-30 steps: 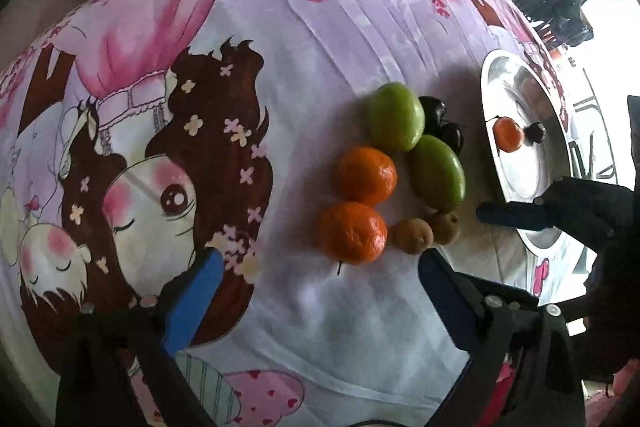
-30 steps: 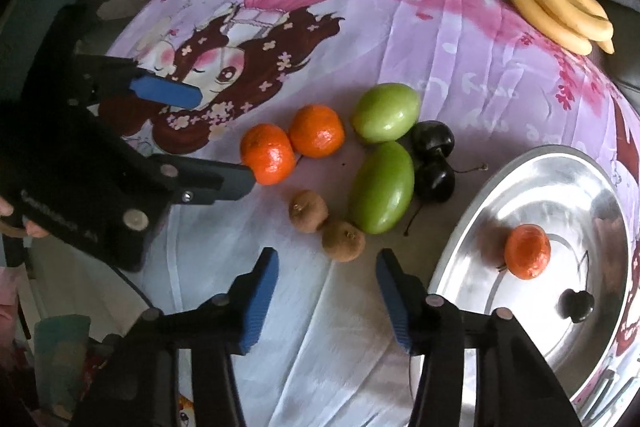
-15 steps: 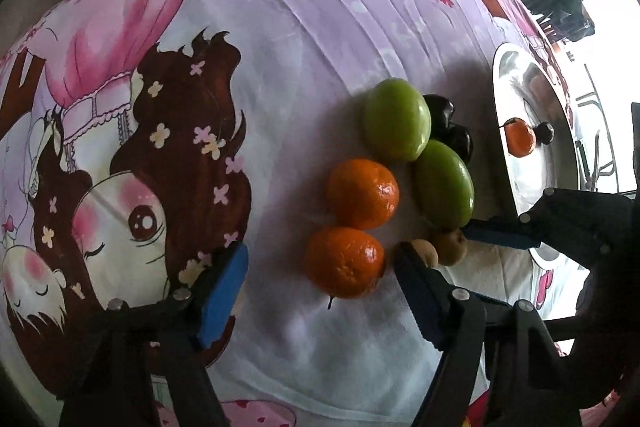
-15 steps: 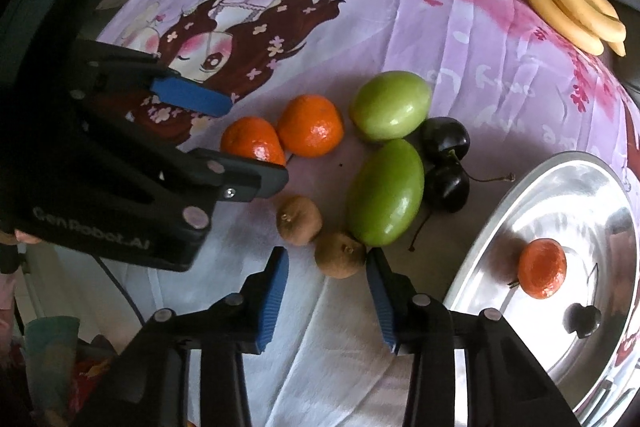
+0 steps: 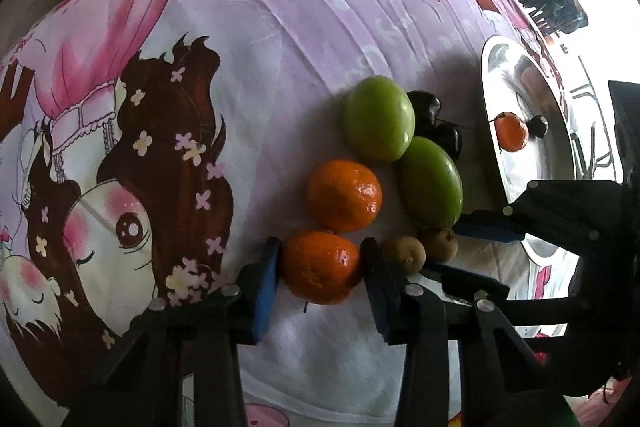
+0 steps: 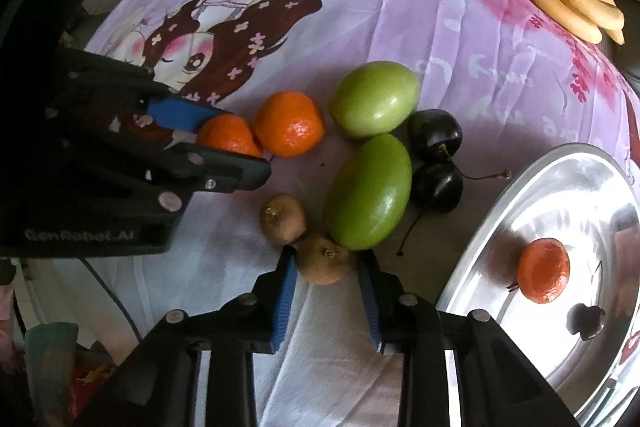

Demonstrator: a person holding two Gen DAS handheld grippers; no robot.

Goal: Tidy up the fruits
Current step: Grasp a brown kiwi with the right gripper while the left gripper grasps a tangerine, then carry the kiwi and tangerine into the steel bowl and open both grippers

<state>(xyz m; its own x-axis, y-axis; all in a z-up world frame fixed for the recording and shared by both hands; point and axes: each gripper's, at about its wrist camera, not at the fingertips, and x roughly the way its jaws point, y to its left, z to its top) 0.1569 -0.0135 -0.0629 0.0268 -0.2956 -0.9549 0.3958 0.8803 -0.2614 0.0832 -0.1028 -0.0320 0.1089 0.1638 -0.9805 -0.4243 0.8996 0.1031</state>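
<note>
Orange mandarin (image 5: 322, 267) is clamped by the left gripper (image 5: 320, 277), just closing; a brown kiwi (image 6: 325, 259), base hidden, by the right gripper (image 6: 326, 281).

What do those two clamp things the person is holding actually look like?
Both are black plastic tools with silver bolts. The left gripper and the right gripper each have two fingers lined with blue ribbed pads. The left one's body carries pale lettering, and a thin dark cable hangs beneath it.

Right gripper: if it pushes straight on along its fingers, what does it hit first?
The right gripper has just closed on the small brown fruit, so that fruit is already in line. Past it, likely the printed cloth beneath; the near green fruit sits close beside.
</note>
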